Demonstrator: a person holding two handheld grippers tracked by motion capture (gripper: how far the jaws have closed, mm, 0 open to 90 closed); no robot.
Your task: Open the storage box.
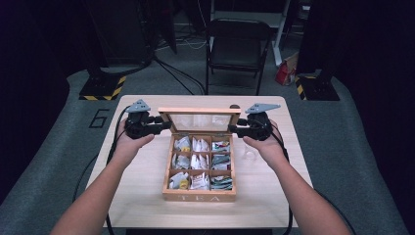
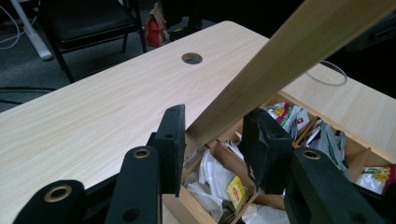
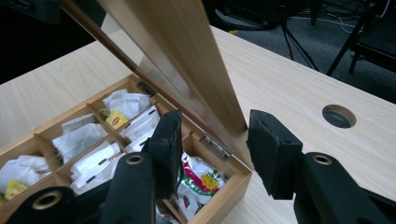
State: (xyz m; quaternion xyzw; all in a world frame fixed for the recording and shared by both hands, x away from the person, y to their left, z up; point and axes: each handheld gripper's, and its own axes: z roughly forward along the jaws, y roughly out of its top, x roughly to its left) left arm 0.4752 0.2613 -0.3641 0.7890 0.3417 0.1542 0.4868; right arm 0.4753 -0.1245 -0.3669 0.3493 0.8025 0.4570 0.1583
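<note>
**Two grippers at a raised tea-box lid**

Two grippers flank the wooden tea box (image 1: 199, 169) at the centre of the high view. Its glass-paned lid (image 1: 199, 121) stands raised at the back, the left gripper (image 1: 164, 124) and right gripper (image 1: 234, 129) at its side edges. Nine compartments hold paper tea sachets; pale wood-grain desk (image 1: 142, 196) beneath.

In the left gripper view, the jaws stand open, straddling the lid's smooth wooden edge (image 2: 261, 74) without clamping.

In the right gripper view, the jaws likewise gape around the lid's frame (image 3: 196, 65); a metal hinge (image 3: 215, 145) shows below.

Whether the lid is being opened or closed cannot be told; it stands roughly upright.
</note>
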